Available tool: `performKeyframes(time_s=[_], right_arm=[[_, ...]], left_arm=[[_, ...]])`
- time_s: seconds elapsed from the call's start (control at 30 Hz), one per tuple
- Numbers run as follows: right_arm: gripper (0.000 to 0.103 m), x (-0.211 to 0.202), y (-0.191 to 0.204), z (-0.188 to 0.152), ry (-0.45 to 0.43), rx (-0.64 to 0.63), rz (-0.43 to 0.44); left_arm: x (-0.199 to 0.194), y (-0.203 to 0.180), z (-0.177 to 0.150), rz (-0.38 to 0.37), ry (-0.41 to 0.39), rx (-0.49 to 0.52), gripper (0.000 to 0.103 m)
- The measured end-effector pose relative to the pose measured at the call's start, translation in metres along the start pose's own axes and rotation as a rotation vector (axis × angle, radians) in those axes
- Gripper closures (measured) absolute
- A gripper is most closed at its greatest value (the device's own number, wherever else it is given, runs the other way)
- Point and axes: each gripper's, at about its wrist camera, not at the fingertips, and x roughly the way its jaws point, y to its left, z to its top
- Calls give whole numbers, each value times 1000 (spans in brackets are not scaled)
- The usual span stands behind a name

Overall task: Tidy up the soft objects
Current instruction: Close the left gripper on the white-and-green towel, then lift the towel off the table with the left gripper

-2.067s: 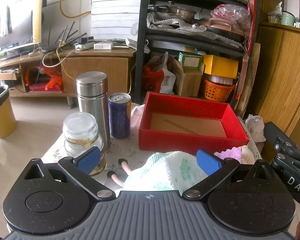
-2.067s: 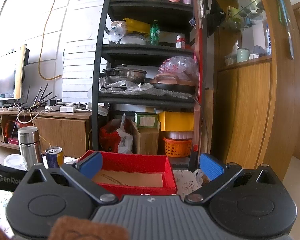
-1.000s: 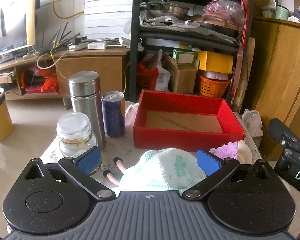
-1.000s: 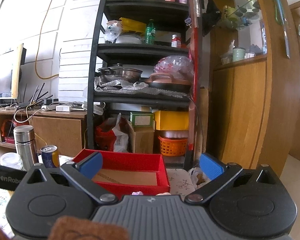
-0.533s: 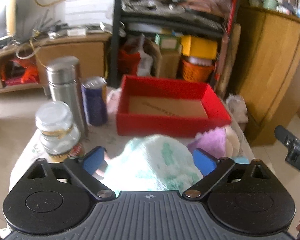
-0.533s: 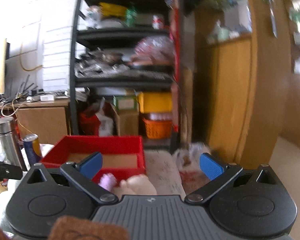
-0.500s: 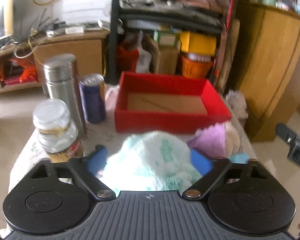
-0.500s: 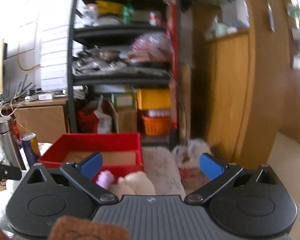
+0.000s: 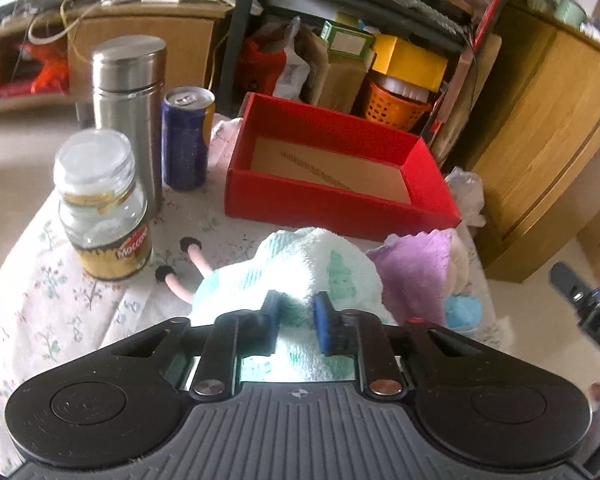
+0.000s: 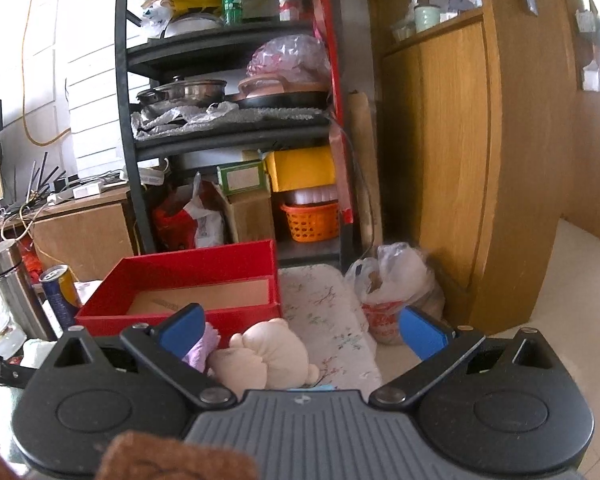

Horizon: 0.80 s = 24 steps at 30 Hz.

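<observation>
Left wrist view: your left gripper (image 9: pixel 296 320) has just been closing and now pinches a fold of the white-and-green towel (image 9: pixel 300 268).

The blue pads (image 9: pixel 323 322) press into the terry; the gripper body covers the towel's near edge. Just left of the jaws two pink stalks with black tips (image 9: pixel 180 268) poke out from under the towel, and you cannot tell what they belong to. Just right lies a purple cloth (image 9: pixel 416 264), half over a pale plush toy (image 9: pixel 458 276). Ahead stands the red box (image 9: pixel 340 208), with a glass jar (image 9: pixel 100 204), steel flask (image 9: pixel 130 108) and blue can (image 9: pixel 186 138) further left. Your right gripper (image 10: pixel 300 332) is spread wide with nothing between its pads, above the plush toy (image 10: pixel 264 356), whose lower part its body cuts off.
</observation>
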Motion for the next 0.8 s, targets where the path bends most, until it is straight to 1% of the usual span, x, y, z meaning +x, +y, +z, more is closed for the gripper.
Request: performKeyframes(time_s=[0.03, 0.07, 0.13, 0.23, 0.27, 0.3, 0.33, 0.37, 0.4, 0.47, 0.5, 0.53, 0.57, 0.63, 0.67, 0.7, 0.8], right_arm=[[25, 0, 1, 0, 2, 0, 7], [25, -1, 2, 0, 0, -3, 13], [25, -2, 4, 0, -6, -12, 17], [25, -2, 5, 0, -4, -9, 22], [25, -2, 5, 0, 2, -4, 22], [25, -1, 5, 0, 6, 2, 24], [25, -1, 5, 0, 10, 13, 27], [25, -1, 5, 1, 15, 23, 35], [25, -2, 4, 1, 17, 25, 43], [25, -4, 5, 1, 11, 22, 51], [25, -5, 5, 1, 8, 20, 54], [25, -4, 6, 0, 10, 20, 57], [25, -4, 6, -1, 17, 22, 58], [25, -1, 7, -2, 42, 33, 73], [25, 0, 8, -2, 49, 35, 80], [25, 0, 9, -3, 51, 33, 83], [25, -1, 11, -4, 46, 17, 79]], left_arm=[[-2, 0, 2, -13, 1, -7, 100], [-6, 2, 5, -27, -2, -18, 103], [-14, 3, 8, -50, -20, -31, 103], [-21, -3, 10, -48, -33, 10, 103], [-19, -3, 10, -54, -18, 19, 98], [-17, -2, 9, -58, 3, 16, 85], [-16, 1, 6, -50, 13, 1, 75], [-14, 3, 2, -28, 29, 1, 46], [-13, 4, -3, -9, 44, 10, 27], [-15, 6, -12, 15, 47, 32, 26], [-13, 6, -15, 14, 61, 41, 23], [-9, 6, -17, 13, 79, 47, 22], [-4, 4, -19, 24, 92, 54, 23], [4, 1, -25, 32, 121, 83, 48], [7, 2, -27, 4, 153, 77, 63], [7, 2, -28, -4, 168, 59, 67], [-3, 2, -26, -13, 140, 65, 84]])
